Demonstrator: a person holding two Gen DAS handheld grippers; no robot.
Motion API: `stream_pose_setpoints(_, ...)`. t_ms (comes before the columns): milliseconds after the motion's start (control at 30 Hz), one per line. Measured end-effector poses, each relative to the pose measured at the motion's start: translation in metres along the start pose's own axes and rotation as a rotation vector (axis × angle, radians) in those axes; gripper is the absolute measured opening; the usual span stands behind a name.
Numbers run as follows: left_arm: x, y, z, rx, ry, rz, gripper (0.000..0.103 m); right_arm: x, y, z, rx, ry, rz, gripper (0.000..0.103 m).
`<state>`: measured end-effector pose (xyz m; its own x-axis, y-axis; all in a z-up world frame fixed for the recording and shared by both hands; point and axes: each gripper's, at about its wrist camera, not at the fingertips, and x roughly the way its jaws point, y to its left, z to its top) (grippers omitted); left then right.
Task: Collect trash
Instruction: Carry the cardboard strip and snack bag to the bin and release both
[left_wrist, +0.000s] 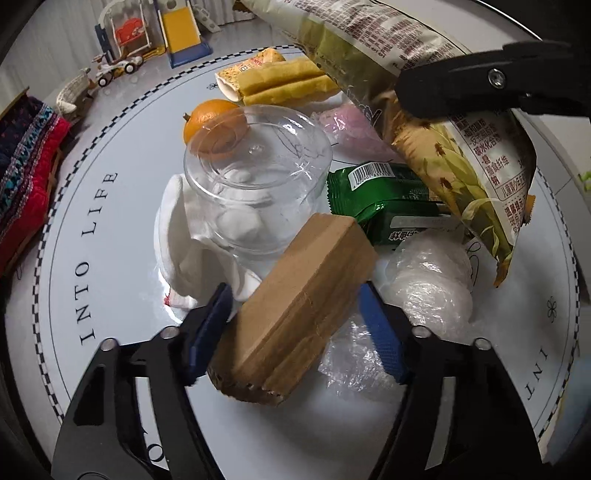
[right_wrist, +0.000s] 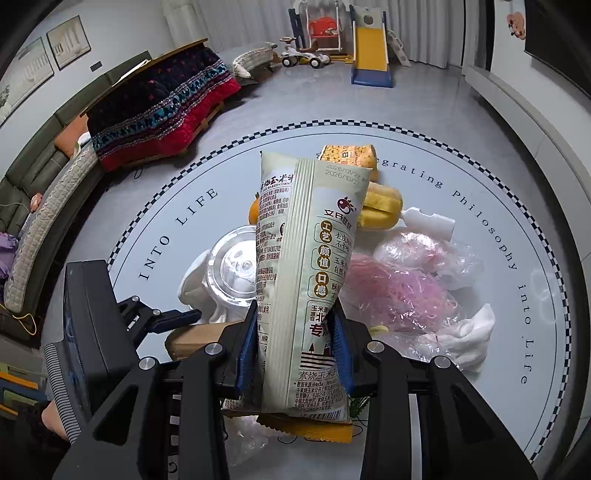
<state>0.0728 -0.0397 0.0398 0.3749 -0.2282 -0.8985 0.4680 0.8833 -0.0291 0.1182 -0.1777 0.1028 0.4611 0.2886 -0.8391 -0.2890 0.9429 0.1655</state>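
Note:
My left gripper (left_wrist: 295, 295) points down at a pile of trash on the round white table (left_wrist: 92, 258). Its blue pads sit against both sides of a brown cardboard box (left_wrist: 295, 314), which lies tilted between them. My right gripper (right_wrist: 295, 310) is shut on a long cream corn-snack bag (right_wrist: 314, 266) and holds it upright above the pile. In the left wrist view that bag (left_wrist: 424, 110) hangs at the upper right with a black finger (left_wrist: 480, 88) across it. An overturned clear plastic cup (left_wrist: 255, 184) rests on white tissue (left_wrist: 184, 251) just behind the box.
An orange (left_wrist: 214, 125), yellow snack sticks (left_wrist: 284, 85), a green wrapper (left_wrist: 384, 192), crumpled clear film (left_wrist: 432, 280), a pink plastic bag (right_wrist: 391, 291) and a white foam piece (right_wrist: 428, 221) lie on the table. Beyond it are a sofa (right_wrist: 44, 206), a quilted bench (right_wrist: 166, 103) and toy slide (right_wrist: 369, 48).

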Motion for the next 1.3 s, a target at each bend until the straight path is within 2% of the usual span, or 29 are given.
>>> stream_pose_setpoints(100, -0.004, 0.011, -0.006, -0.068, 0.004, -0.035, 0.047, -0.001, 0.004, -0.001, 0.000, -0.002, 0.002, 0.038)
stream_pose_setpoints(200, -0.014, 0.027, -0.013, -0.151, -0.010, -0.052, 0.034, -0.006, 0.009, -0.002, -0.004, -0.010, 0.008, 0.038)
stream_pose_setpoints(333, -0.034, 0.040, -0.024, -0.221, -0.042, -0.063, 0.032, -0.014, 0.018, -0.004, -0.022, -0.016, 0.009, 0.038)
stream_pose_setpoints(467, -0.061, 0.043, -0.038, -0.243, -0.083, -0.052, 0.032, -0.024, 0.030, -0.007, -0.027, -0.021, 0.017, 0.038)
stream_pose_setpoints(733, -0.115, 0.051, -0.074, -0.271, -0.142, 0.026, 0.032, -0.040, 0.071, -0.021, -0.076, -0.020, 0.040, 0.038)
stream_pose_setpoints(1033, -0.154, 0.081, -0.114, -0.342, -0.202, 0.090, 0.032, -0.052, 0.130, -0.042, -0.156, -0.018, 0.077, 0.038)
stream_pose_setpoints(1300, -0.182, 0.110, -0.162, -0.435, -0.235, 0.147, 0.032, -0.053, 0.188, -0.067, -0.234, 0.000, 0.130, 0.038)
